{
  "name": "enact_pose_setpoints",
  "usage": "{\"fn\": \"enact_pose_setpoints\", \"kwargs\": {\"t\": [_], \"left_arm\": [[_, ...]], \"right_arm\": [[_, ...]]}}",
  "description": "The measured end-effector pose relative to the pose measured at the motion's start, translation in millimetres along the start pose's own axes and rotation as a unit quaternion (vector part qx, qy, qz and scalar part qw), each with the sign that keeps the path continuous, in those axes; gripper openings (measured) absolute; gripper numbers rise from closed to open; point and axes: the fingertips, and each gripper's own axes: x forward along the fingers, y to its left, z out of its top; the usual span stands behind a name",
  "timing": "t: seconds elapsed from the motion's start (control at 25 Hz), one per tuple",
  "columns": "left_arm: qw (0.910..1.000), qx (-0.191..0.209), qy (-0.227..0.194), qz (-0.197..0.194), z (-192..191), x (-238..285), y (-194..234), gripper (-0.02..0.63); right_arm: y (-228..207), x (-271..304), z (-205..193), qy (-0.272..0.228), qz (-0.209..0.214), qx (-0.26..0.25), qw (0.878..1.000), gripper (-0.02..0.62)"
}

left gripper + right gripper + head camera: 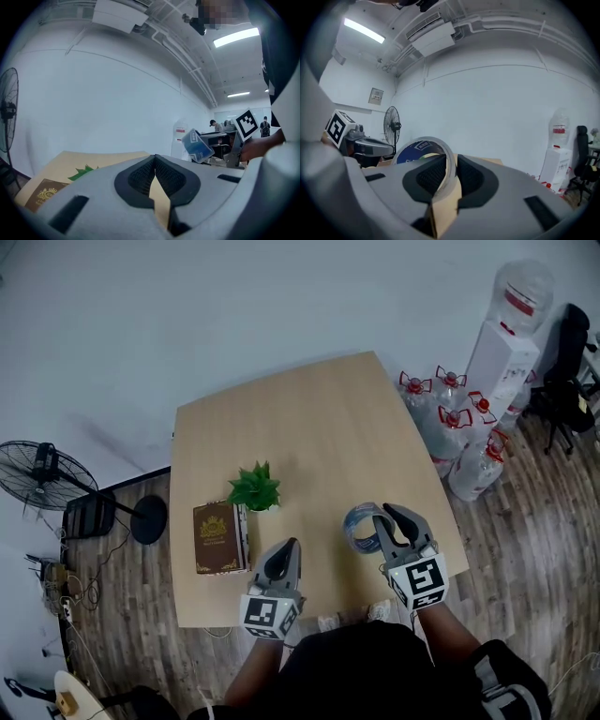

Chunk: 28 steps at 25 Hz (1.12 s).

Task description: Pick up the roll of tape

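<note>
**A:** How far along is the pick-up?

**B:** Nearly finished, I'd say. The pale roll of tape with a blue printed core (359, 526) stands on edge in the grey right gripper (384, 514). Its jaws are narrowed onto the band, one pad inside the ring and one outside. The left gripper view shows the roll against the far wall, above the tabletop. So I judge it lifted clear, over the light wooden desk (309, 418) towards the near right corner.

**A:** What's left, then?

**B:** Little, by my reading: keep the grip steady. The band is thin and the roll hangs to one side of the pads, so it could swing.

**A:** And the other gripper?

**B:** The grey left gripper (286, 549) has its jaws closed tip to tip with nothing between them. It hovers over the desk's near edge.

**A:** Now the counts.

**B:** One roll and two grippers. On the desk:
- one brown hardback book with a gold emblem (220, 537), by the near left corner
- one small green potted plant (254, 487), just beyond the book

Off the right edge, on the floor:
- at least four clear water bottles with red caps (457, 418); they overlap, so I can't fix the number
- one white water dispenser (502, 343)

Off the left edge stands one black pedestal fan (37, 474).
</note>
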Motion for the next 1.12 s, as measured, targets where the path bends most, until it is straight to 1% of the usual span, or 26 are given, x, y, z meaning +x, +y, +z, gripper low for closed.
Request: {"fn": "enact_pose_setpoints", "kwargs": {"t": [0.12, 0.24, 0.48, 0.76, 0.92, 1.0, 1.12], "left_arm": [[1.0000, 0.005, -0.007, -0.003, 6.4, 1.5, -2.1, 0.003], [0.9999, 0.007, -0.010, -0.010, 9.5, 3.1, -8.1, 0.003], [0.9997, 0.005, -0.010, -0.021, 9.7, 3.9, -19.4, 0.003], [0.9996, 0.004, -0.013, -0.024, 10.9, -1.0, -26.8, 0.003], [0.9995, 0.003, -0.013, -0.027, 11.9, -3.1, -31.9, 0.003], [0.9995, 0.001, -0.012, -0.030, 10.5, -4.8, -35.5, 0.003], [0.9994, -0.001, -0.010, -0.033, 7.7, -7.2, -40.2, 0.003]], "right_arm": [[-0.8, -15.3, 14.9, -0.026, -0.010, 0.000, 1.000, 0.067], [-2.1, -26.8, 26.0, -0.041, -0.017, -0.011, 0.999, 0.066], [-3.1, -36.3, 28.2, -0.034, -0.028, -0.038, 0.998, 0.060], [-0.9, -41.7, 34.2, -0.043, -0.029, -0.040, 0.998, 0.060], [-0.5, -43.4, 33.1, -0.043, -0.024, -0.050, 0.998, 0.060], [-0.6, -44.1, 29.7, -0.036, -0.023, -0.044, 0.998, 0.060], [0.5, -44.1, 32.6, -0.042, -0.024, -0.037, 0.998, 0.060]]}}
